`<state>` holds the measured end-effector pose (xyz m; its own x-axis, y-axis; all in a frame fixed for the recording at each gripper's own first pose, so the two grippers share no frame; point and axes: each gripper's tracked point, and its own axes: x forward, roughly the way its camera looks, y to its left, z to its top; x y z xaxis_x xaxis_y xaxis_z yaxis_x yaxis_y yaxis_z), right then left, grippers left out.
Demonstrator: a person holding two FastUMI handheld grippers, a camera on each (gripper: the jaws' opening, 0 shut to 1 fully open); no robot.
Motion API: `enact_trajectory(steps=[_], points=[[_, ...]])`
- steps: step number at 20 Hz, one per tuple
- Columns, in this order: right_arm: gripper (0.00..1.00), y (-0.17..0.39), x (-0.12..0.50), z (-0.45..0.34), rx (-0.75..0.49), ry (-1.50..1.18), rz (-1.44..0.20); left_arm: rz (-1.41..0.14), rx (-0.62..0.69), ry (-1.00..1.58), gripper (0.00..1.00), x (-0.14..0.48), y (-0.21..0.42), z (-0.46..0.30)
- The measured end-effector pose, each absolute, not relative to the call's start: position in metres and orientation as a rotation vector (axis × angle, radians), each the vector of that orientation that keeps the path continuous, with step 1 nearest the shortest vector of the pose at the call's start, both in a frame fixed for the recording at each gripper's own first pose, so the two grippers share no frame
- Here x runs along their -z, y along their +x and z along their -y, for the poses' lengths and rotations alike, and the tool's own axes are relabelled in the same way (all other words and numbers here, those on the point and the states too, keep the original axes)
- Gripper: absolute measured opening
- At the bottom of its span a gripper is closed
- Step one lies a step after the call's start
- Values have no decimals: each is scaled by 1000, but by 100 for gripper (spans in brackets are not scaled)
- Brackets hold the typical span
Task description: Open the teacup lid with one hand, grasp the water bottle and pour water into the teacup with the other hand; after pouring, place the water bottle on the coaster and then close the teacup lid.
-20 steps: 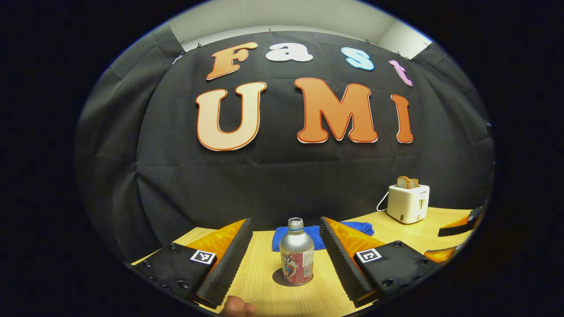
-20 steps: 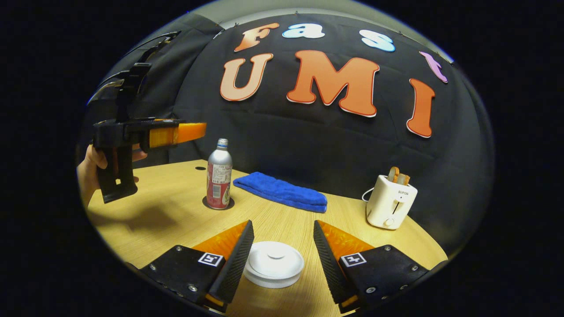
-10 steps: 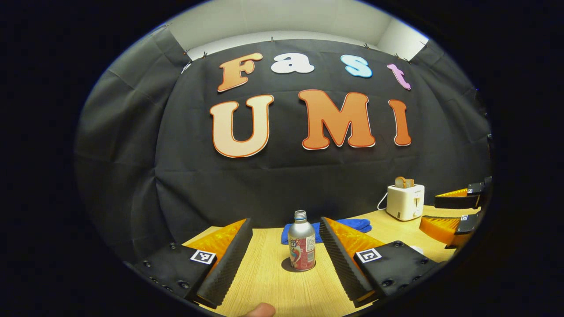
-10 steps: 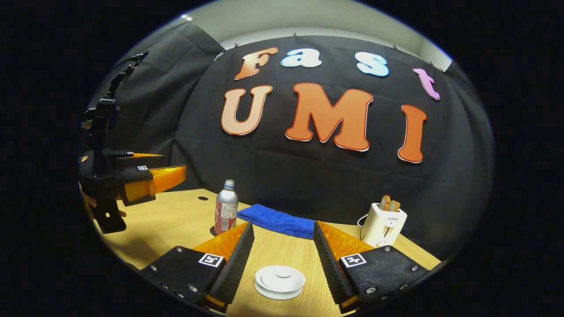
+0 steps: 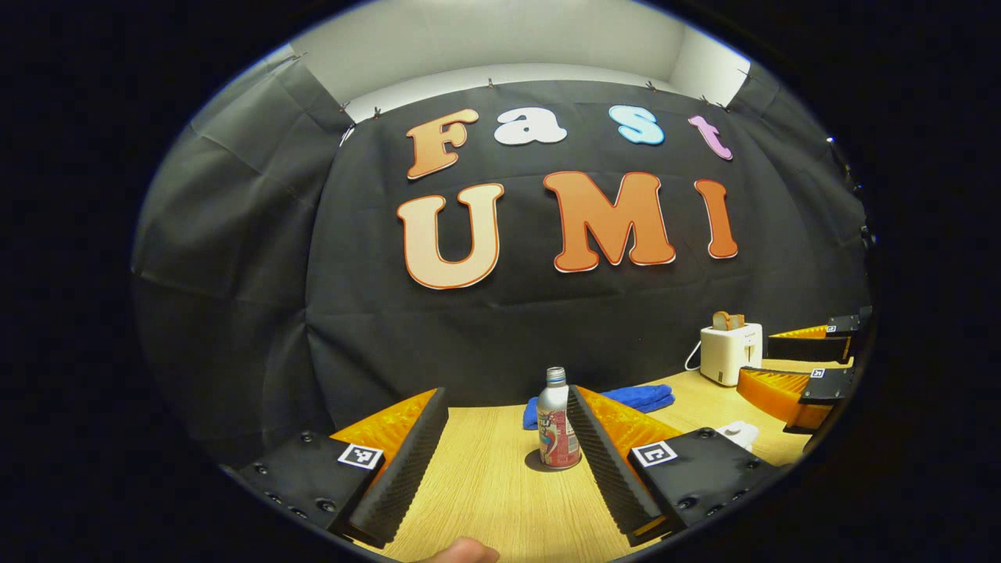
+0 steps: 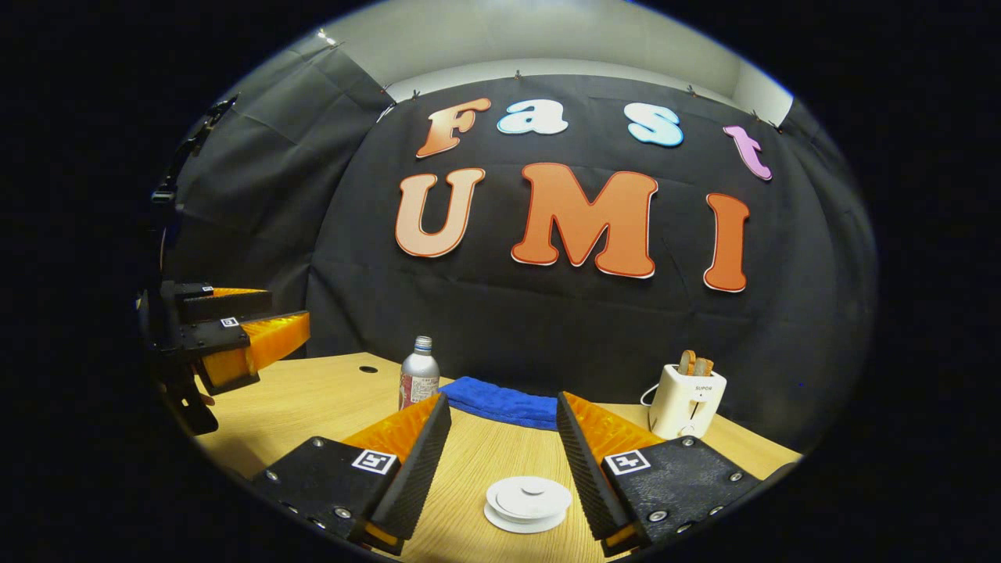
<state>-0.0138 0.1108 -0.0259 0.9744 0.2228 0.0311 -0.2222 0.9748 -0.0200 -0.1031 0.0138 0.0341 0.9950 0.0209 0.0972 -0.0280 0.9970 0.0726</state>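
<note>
A silver bottle with a red label [image 5: 557,422] stands upright on a dark round coaster [image 5: 536,464], a little ahead of my left gripper [image 5: 507,395], which is open and holds nothing. The bottle sits close to its right finger [image 5: 602,446] in the left gripper view. A white lidded teacup [image 6: 528,500] rests on the table between the open fingers of my right gripper [image 6: 503,400], lid on, untouched. The bottle [image 6: 420,375] also stands far left of the cup. The left gripper [image 6: 235,336] hovers over the table's left side.
A folded blue towel [image 6: 504,403] lies behind the cup, against the black wall. A white toaster [image 6: 688,387] with bread stands at the back right. The wooden table [image 6: 313,399] has a small hole [image 6: 367,368] near the bottle. The right gripper [image 5: 805,367] hangs at the right edge.
Both grippers have drawn back from the table's objects; bottle and teacup look smaller. The bottle has drifted right in the left gripper view. Both stay open.
</note>
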Motion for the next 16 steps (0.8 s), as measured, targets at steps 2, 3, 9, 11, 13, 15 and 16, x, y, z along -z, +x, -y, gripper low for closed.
enact_trajectory(steps=[2,3,9,11,13,15,16], points=[[82,-15,26,-108,-217,-9,31,99,-34,64,100,-32,-104,-18],[82,-15,26,-106,-211,-5,29,97,-36,63,100,-31,-104,-19],[81,-13,24,-86,-159,3,26,90,-28,41,100,-27,-102,-17],[82,-13,24,-85,-155,10,25,91,-35,34,100,-27,-102,-18],[82,-13,24,-86,-156,13,26,91,-33,28,100,-25,-101,-17],[82,-12,23,-84,-149,10,31,87,-36,26,100,-22,-100,-17],[81,-11,23,-82,-146,12,32,88,-43,27,100,-22,-99,-19]])
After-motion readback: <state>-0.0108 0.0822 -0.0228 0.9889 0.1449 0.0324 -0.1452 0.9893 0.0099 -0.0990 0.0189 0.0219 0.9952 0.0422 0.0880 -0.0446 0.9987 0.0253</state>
